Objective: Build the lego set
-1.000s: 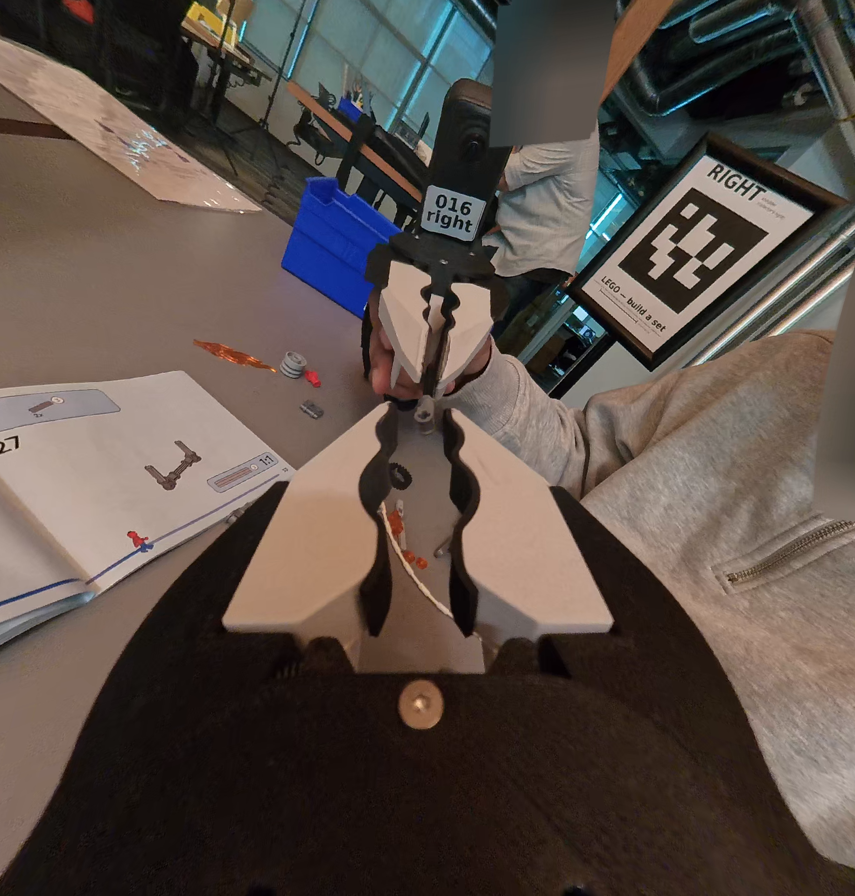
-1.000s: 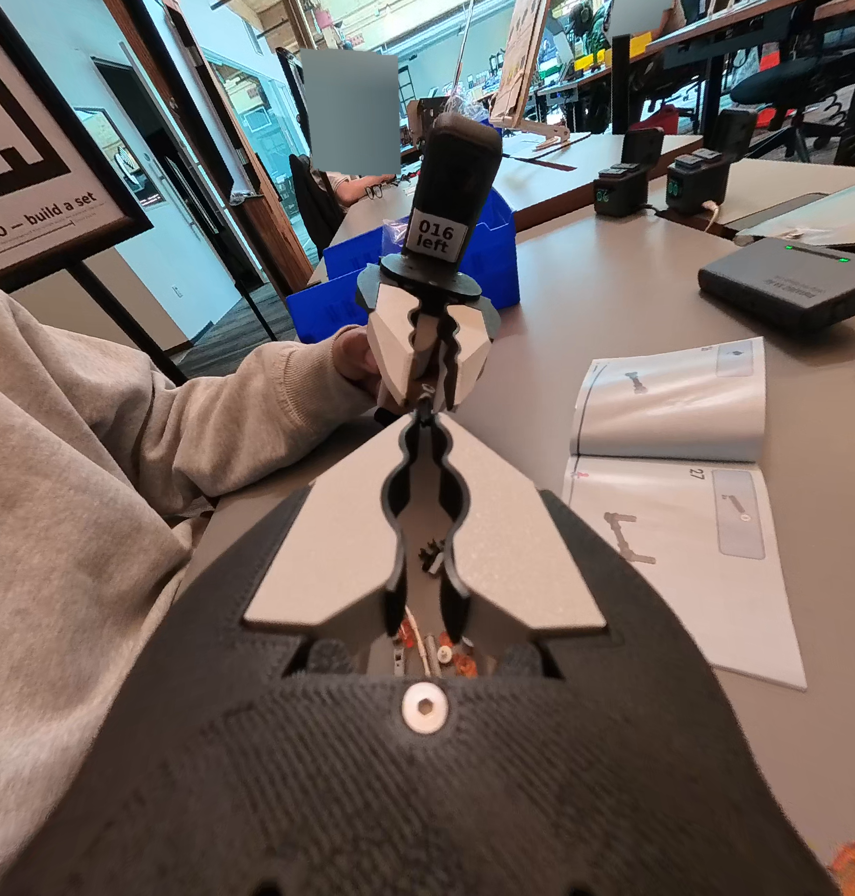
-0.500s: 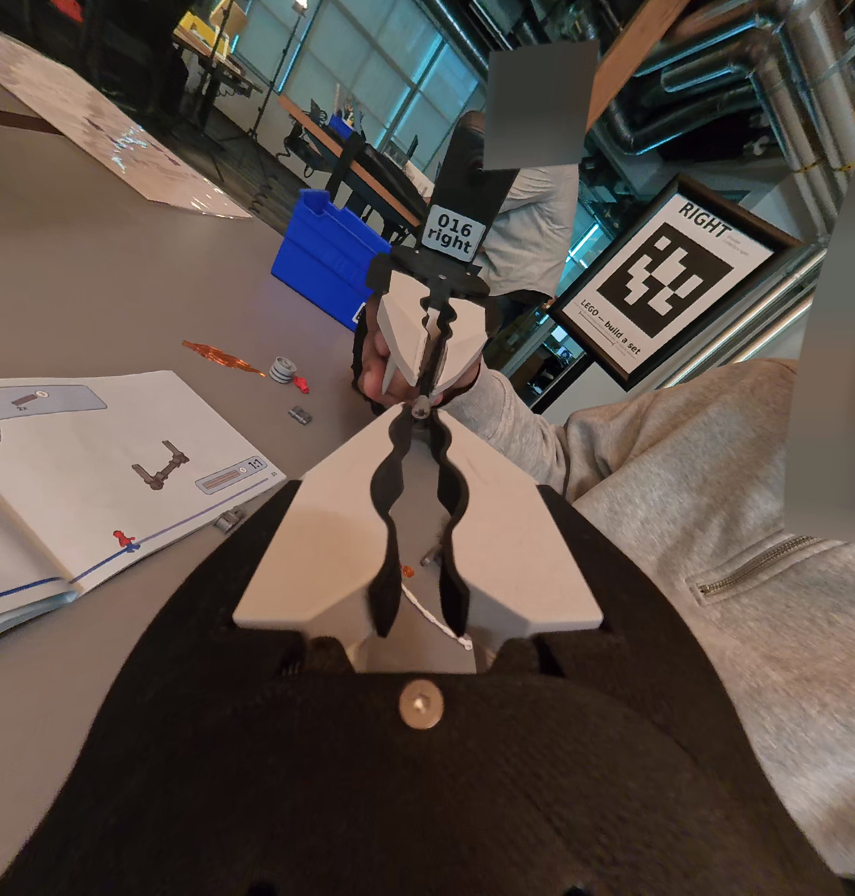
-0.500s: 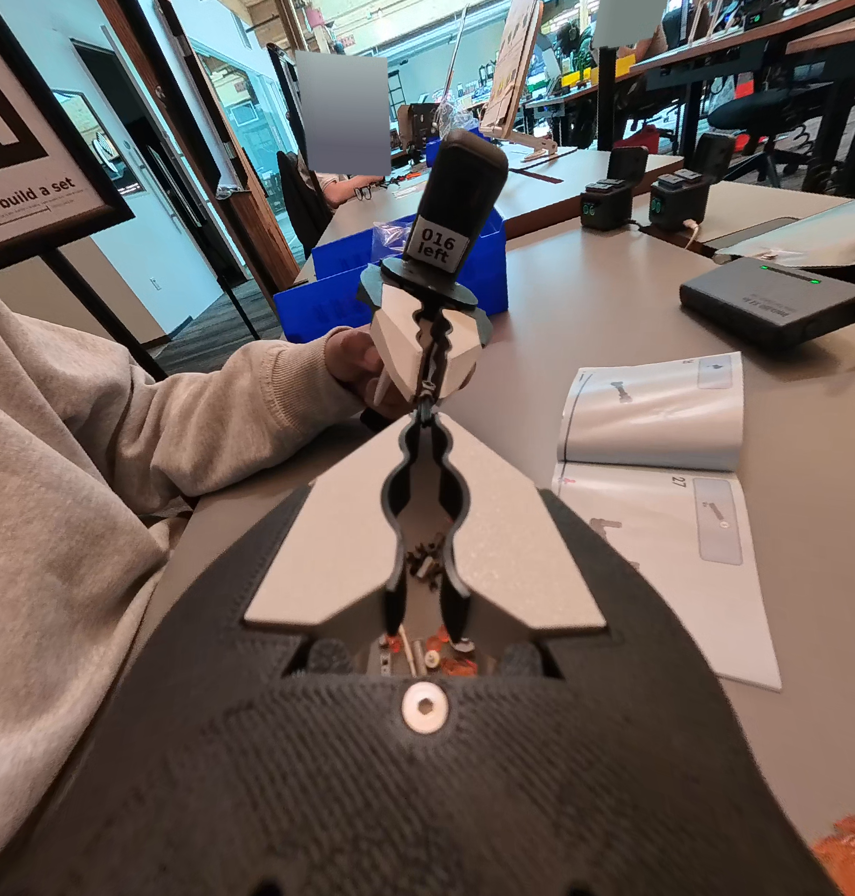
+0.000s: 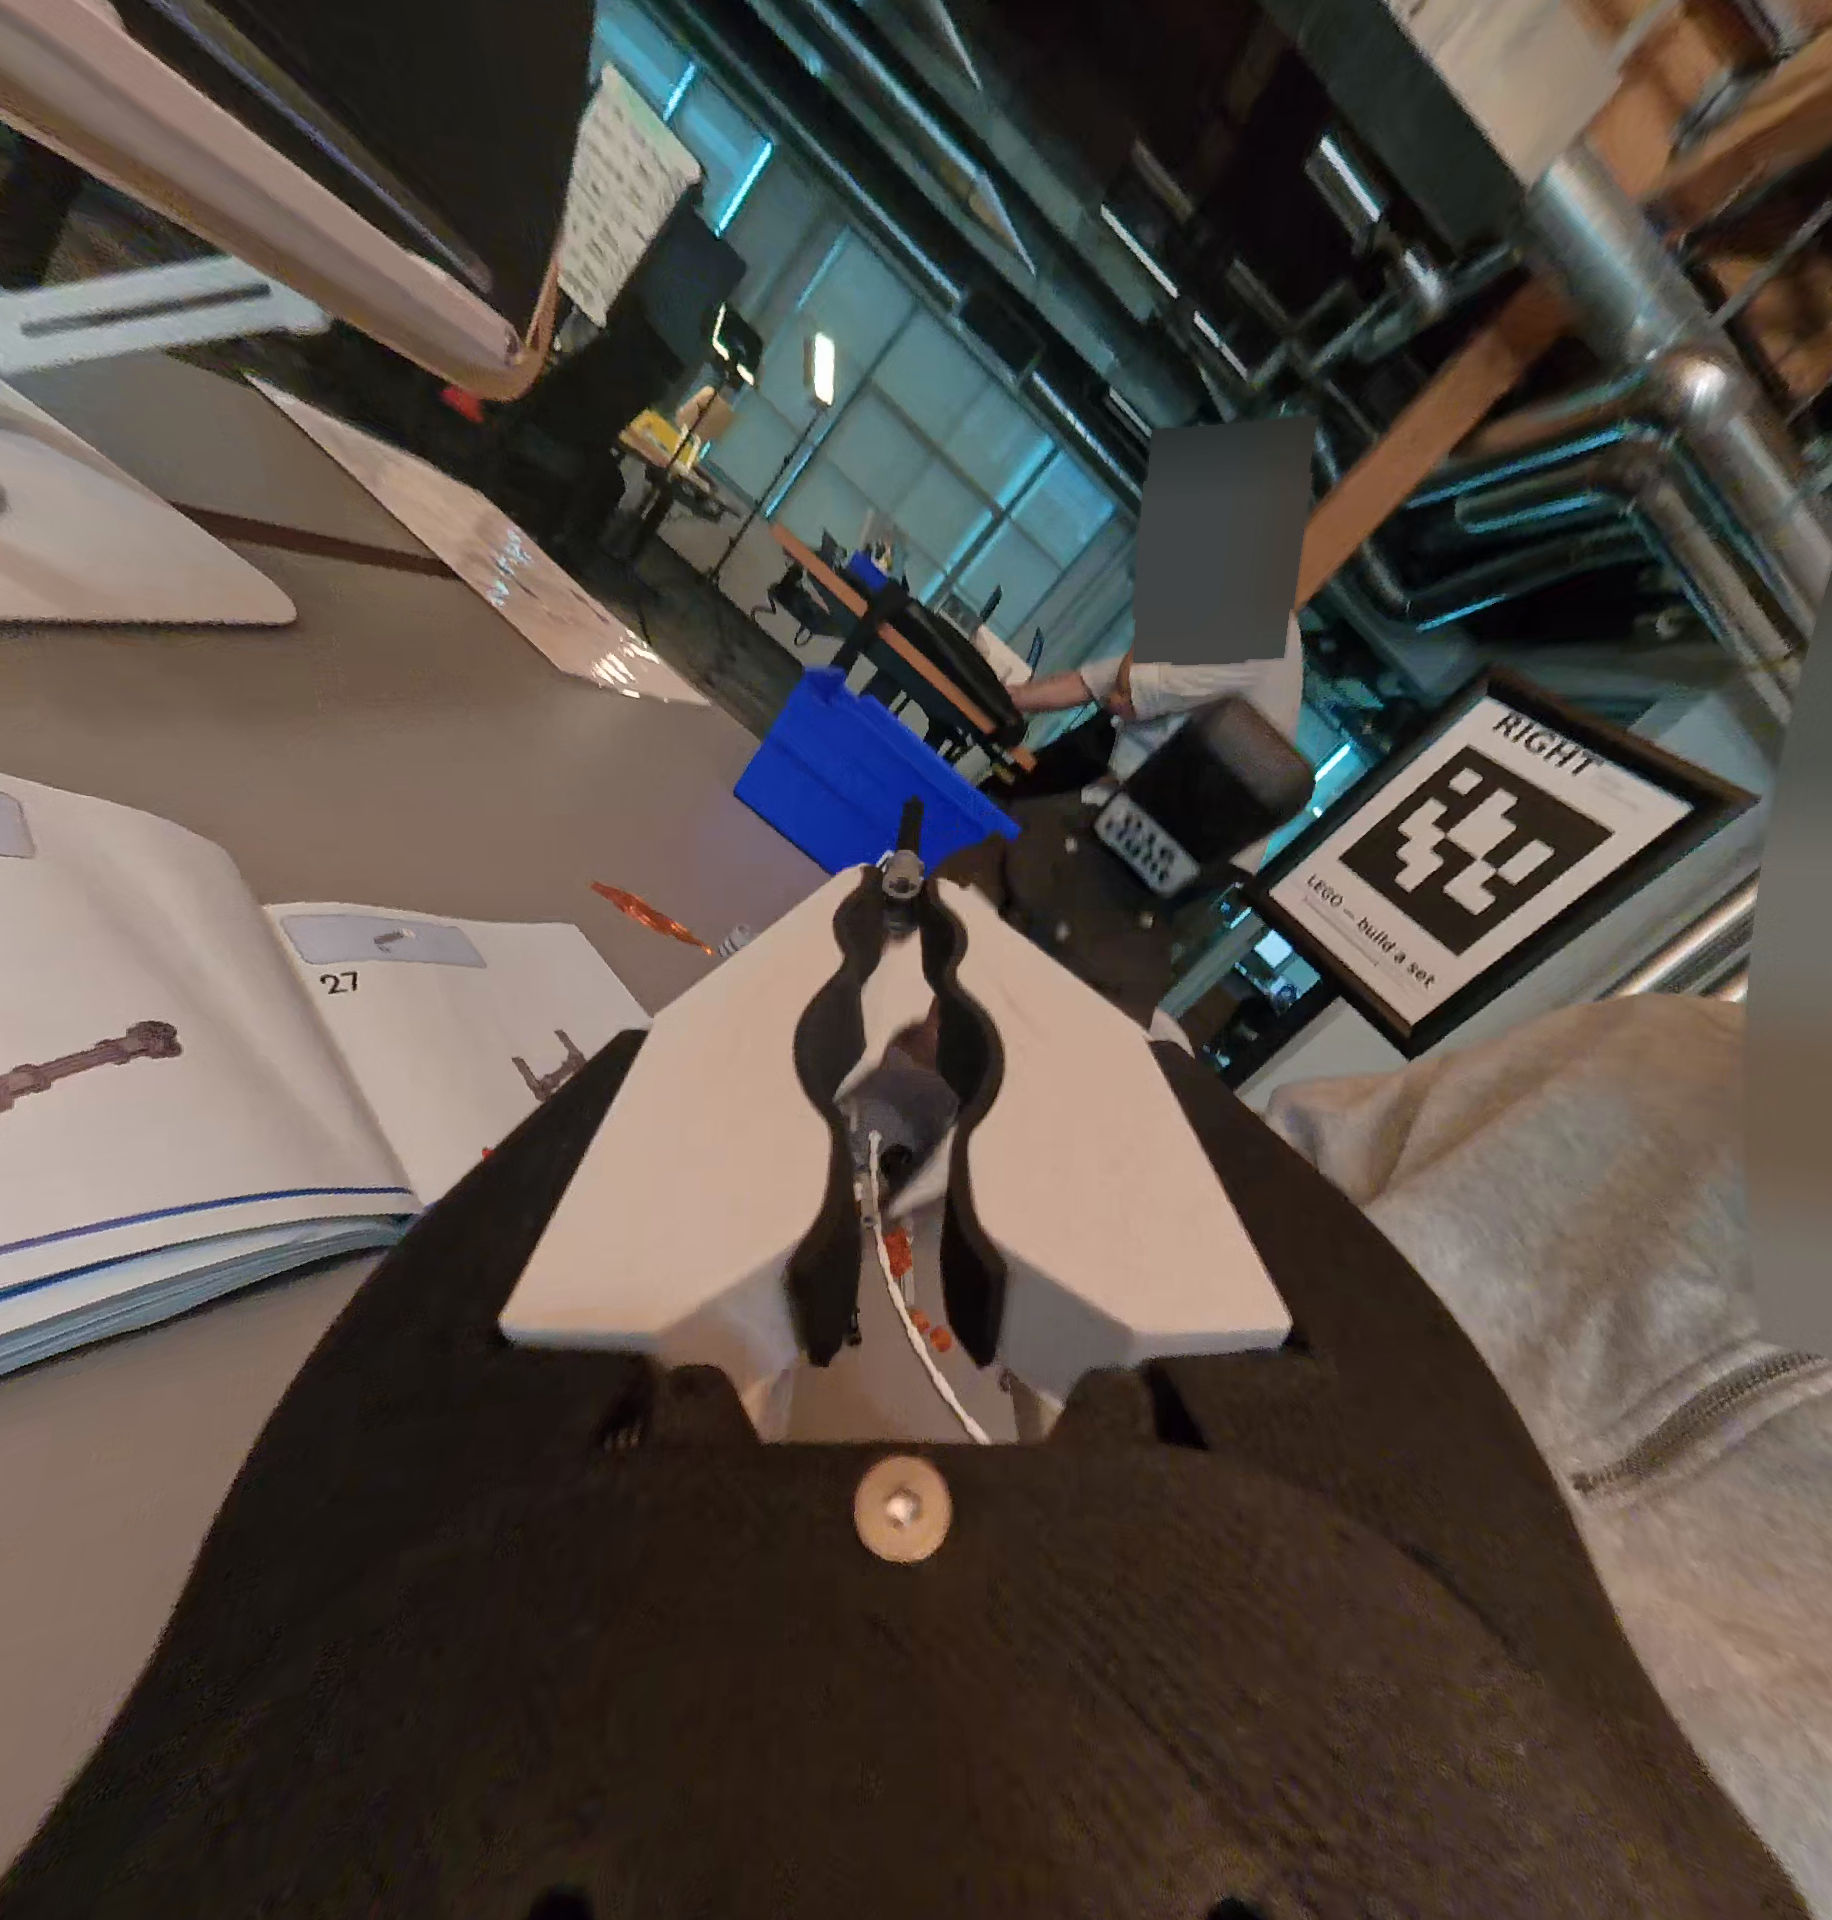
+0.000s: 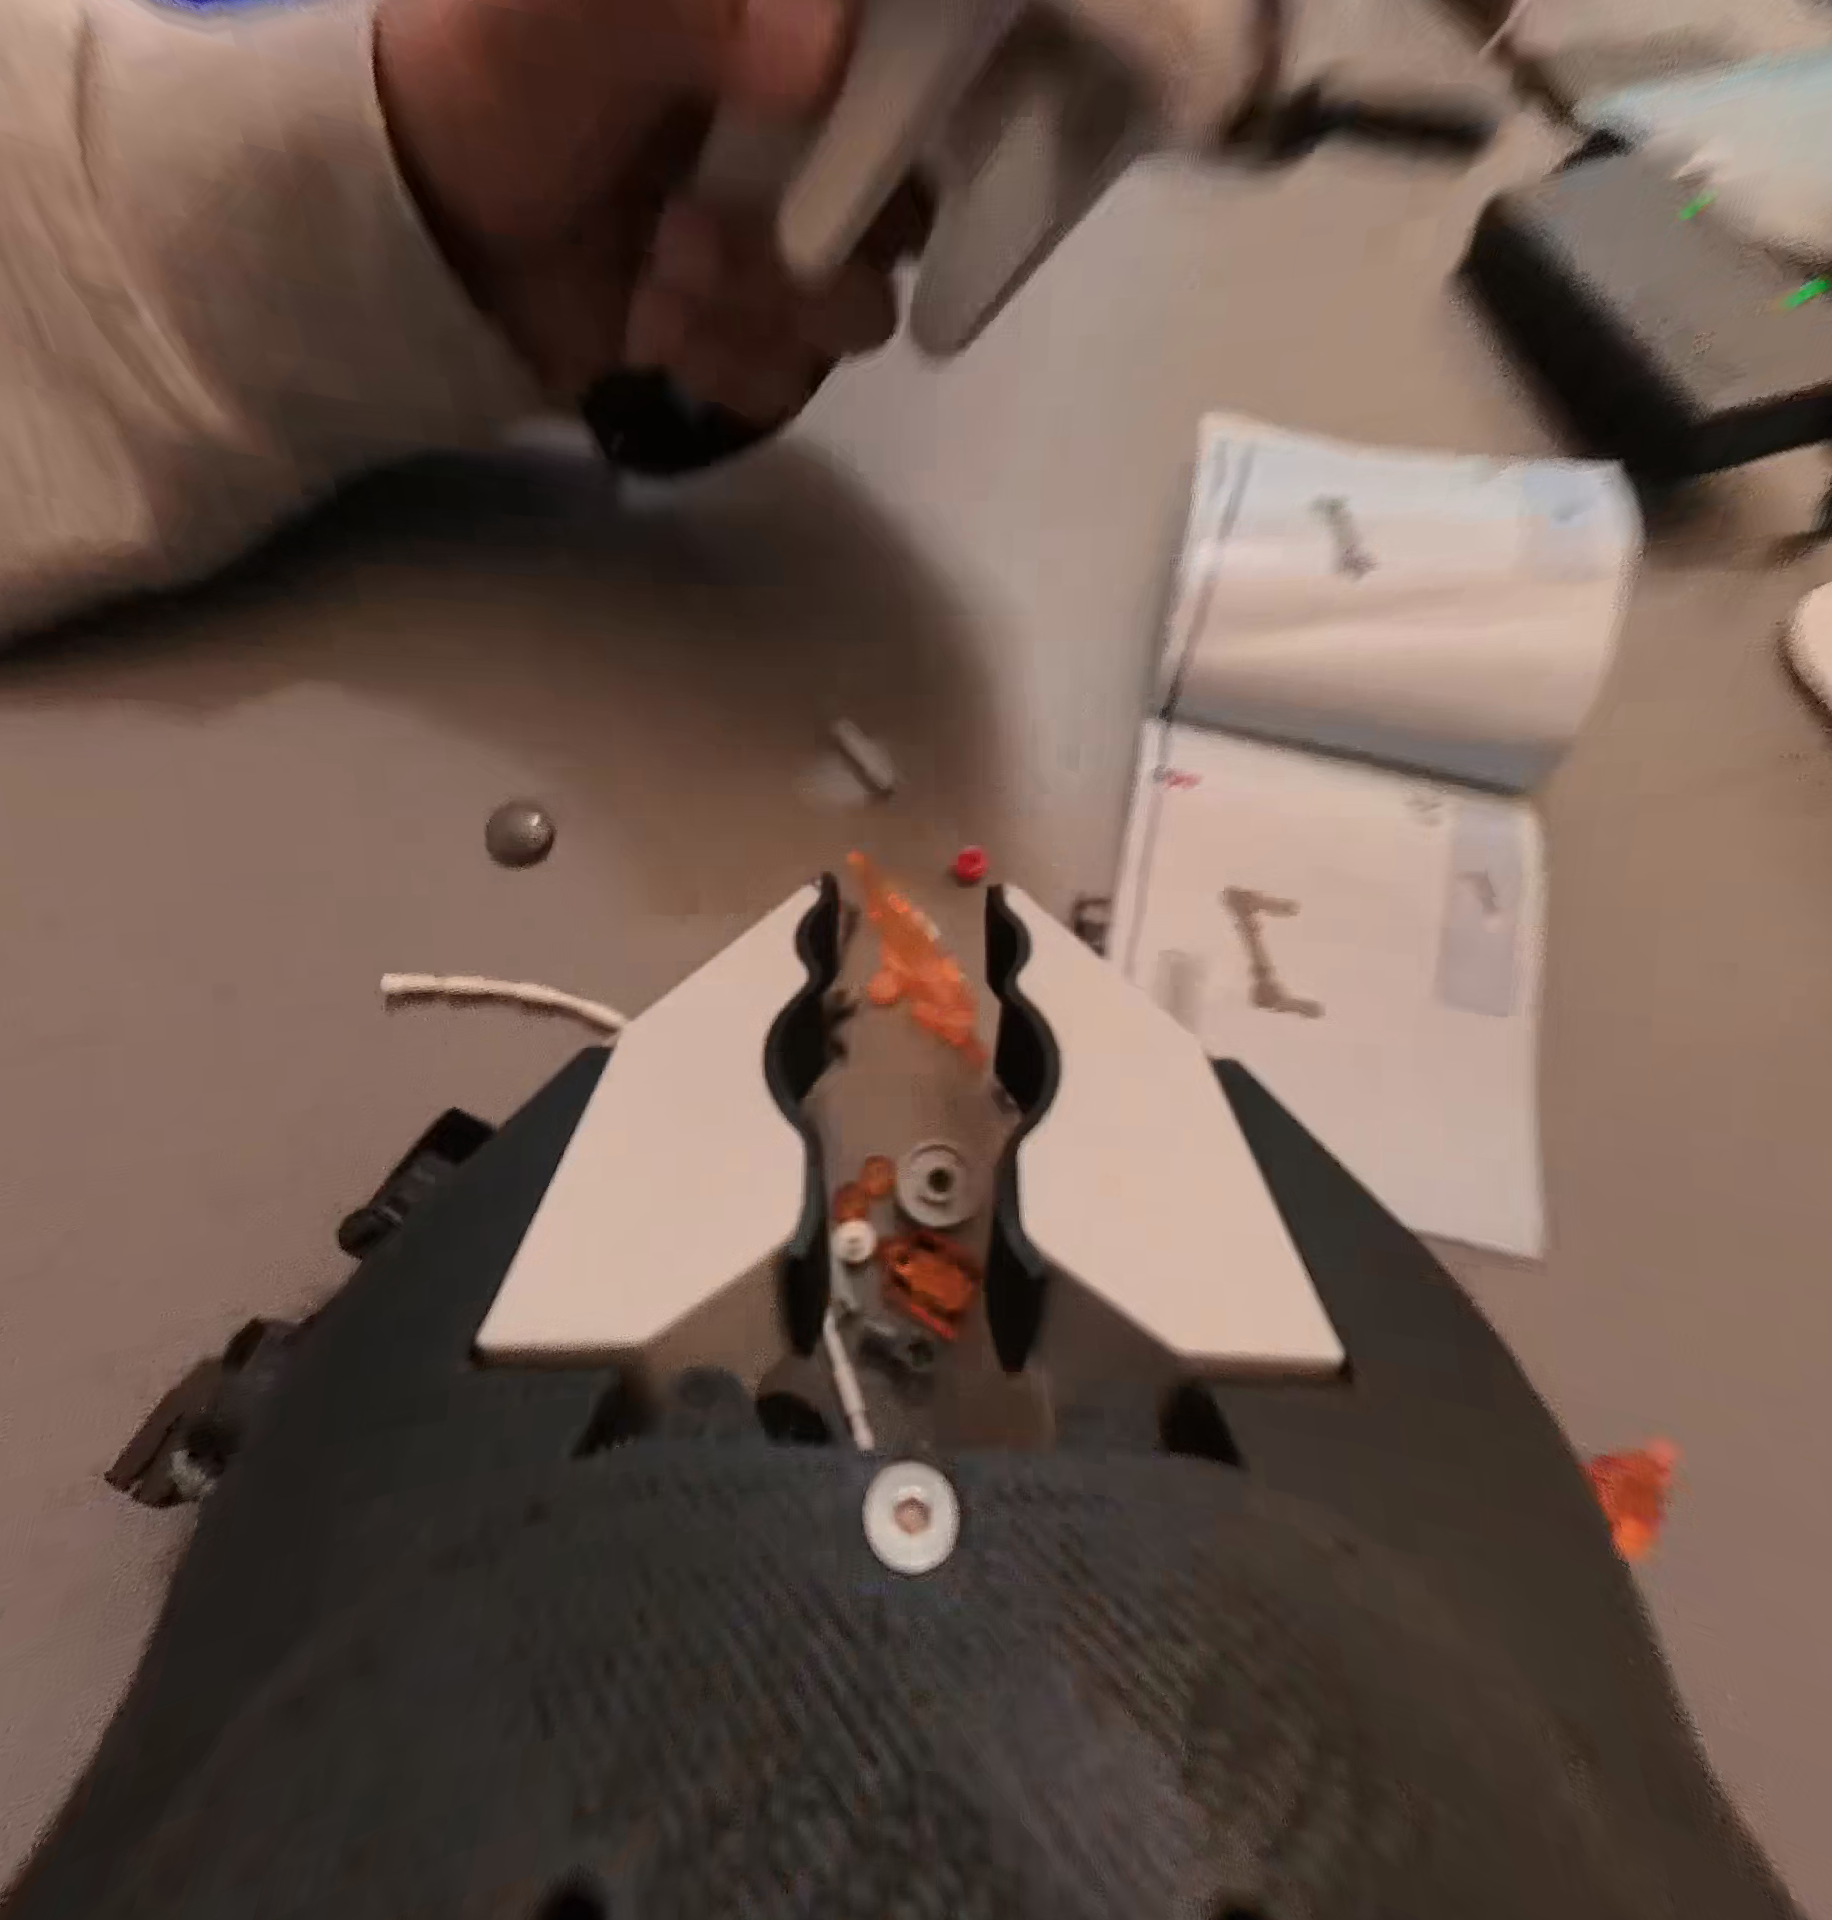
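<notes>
Left hand-held gripper (image 5: 899, 883) pinches small grey lego pin (image 5: 899, 871) at tips; right hand-held gripper (image 6: 904, 896) spread wide over translucent orange lego pieces (image 6: 917, 971) on desk (image 6: 268, 831).

Orange translucent pieces (image 6: 917, 971), one red stud (image 6: 968, 862) and a white cord (image 6: 496, 992) lie on the grey-brown surface (image 6: 320, 790); the bin (image 5: 850, 769) is blue.

Right gripper (image 6: 904, 891) open, angled down over grey table (image 6: 268, 790). Between fingers: orange translucent pieces (image 6: 917, 977), grey round piece (image 6: 938, 1179). White string (image 6: 496, 992) left, open instruction booklet (image 6: 1338, 935) right. Blurred hand (image 6: 621, 197) above.
</notes>
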The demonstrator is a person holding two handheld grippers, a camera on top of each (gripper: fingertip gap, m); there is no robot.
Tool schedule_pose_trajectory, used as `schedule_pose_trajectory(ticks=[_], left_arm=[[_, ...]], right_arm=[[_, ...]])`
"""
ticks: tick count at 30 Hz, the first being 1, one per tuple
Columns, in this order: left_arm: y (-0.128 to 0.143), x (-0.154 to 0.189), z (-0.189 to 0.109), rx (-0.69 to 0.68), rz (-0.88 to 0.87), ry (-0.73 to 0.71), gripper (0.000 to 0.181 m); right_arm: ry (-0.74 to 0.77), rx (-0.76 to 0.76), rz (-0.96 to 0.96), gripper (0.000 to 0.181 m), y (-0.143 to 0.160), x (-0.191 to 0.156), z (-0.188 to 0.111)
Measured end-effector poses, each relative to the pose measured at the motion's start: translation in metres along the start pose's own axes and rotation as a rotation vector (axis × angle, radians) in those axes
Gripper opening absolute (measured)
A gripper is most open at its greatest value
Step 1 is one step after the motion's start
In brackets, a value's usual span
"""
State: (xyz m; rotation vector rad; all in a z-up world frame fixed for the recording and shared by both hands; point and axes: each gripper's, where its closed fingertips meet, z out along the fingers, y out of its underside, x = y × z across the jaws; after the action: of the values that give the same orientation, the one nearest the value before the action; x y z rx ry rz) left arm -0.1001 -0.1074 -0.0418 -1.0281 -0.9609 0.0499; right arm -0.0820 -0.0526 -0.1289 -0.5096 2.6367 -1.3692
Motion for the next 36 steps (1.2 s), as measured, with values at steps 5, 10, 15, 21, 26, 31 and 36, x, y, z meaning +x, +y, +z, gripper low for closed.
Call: schedule_pose_trajectory(ticks=[5, 10, 15, 21, 26, 31, 36], left_arm=[[-0.007, 0.002, -0.004, 0.035, -0.013, 0.014, 0.004], [-0.005, 0.005, -0.001, 0.021, -0.005, 0.018, 0.004], [-0.001, 0.006, 0.002, -0.003, 0.012, 0.015, 0.004], [0.002, 0.006, 0.004, -0.020, 0.030, 0.011, 0.004], [0.003, 0.006, 0.003, -0.036, 0.045, -0.003, 0.004], [0.006, 0.005, 0.005, -0.051, 0.051, -0.010, 0.004], [0.010, 0.003, 0.007, -0.075, 0.062, -0.022, 0.004]], right_arm=[[-0.055, -0.158, 0.018, 0.030, 0.027, -0.020, 0.021], [-0.067, -0.155, 0.070, 0.013, 0.029, -0.020, 0.025], [-0.058, -0.153, 0.074, 0.008, 0.028, -0.018, 0.025], [-0.070, -0.096, 0.068, 0.005, 0.017, -0.018, 0.019], [-0.100, -0.011, 0.139, 0.004, 0.006, -0.012, 0.009], [-0.194, -0.052, 0.120, 0.005, 0.013, -0.030, 0.015], [-0.225, -0.129, 0.021, 0.005, 0.020, -0.052, 0.029]])
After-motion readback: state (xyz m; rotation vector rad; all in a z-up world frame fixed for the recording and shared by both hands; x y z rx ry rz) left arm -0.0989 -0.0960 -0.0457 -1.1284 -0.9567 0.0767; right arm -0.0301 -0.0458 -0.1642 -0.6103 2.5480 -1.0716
